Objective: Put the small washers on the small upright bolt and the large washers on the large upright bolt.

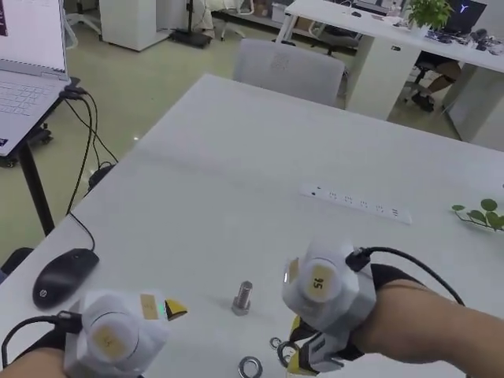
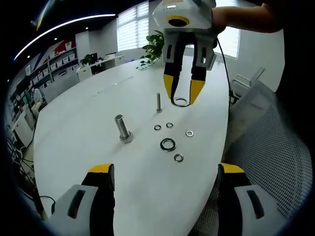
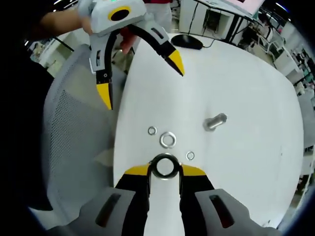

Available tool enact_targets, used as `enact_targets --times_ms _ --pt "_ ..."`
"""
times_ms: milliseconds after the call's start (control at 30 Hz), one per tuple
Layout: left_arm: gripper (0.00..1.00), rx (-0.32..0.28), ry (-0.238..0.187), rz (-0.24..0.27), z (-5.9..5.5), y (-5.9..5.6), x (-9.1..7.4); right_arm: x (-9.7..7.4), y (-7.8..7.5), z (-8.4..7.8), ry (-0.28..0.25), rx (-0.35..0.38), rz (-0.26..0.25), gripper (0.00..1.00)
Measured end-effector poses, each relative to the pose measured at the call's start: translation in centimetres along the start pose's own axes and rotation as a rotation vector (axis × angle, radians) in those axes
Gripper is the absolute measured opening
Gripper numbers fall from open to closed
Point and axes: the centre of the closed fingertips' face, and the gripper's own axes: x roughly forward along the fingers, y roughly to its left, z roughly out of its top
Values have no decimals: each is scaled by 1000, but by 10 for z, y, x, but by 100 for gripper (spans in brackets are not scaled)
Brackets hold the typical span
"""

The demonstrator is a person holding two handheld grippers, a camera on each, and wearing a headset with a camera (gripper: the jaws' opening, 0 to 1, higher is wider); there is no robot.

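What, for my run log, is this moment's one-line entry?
right gripper: shut on large washer | left gripper: open | large bolt: bare

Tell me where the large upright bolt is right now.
In the head view the large bolt stands on the table, just beyond the loose large washer; in the left gripper view it is left of that washer, nearer than the small bolt.

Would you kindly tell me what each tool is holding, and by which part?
The right tool pinches a large washer by opposite edges of its rim; the left tool, open, holds nothing.
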Motion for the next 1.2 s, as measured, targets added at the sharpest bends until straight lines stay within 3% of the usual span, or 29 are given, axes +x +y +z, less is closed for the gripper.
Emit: enact_targets --times_ms 133,600,1200 --pt "86 1 -1 3 1 1 0 -4 -7 6 -27 31 11 22" --pt "86 -6 3 2 -1 2 3 2 -50 19 -32 98 -23 22" --pt "87 -26 -17 8 1 8 5 18 -89 41 -34 84 -61 22"
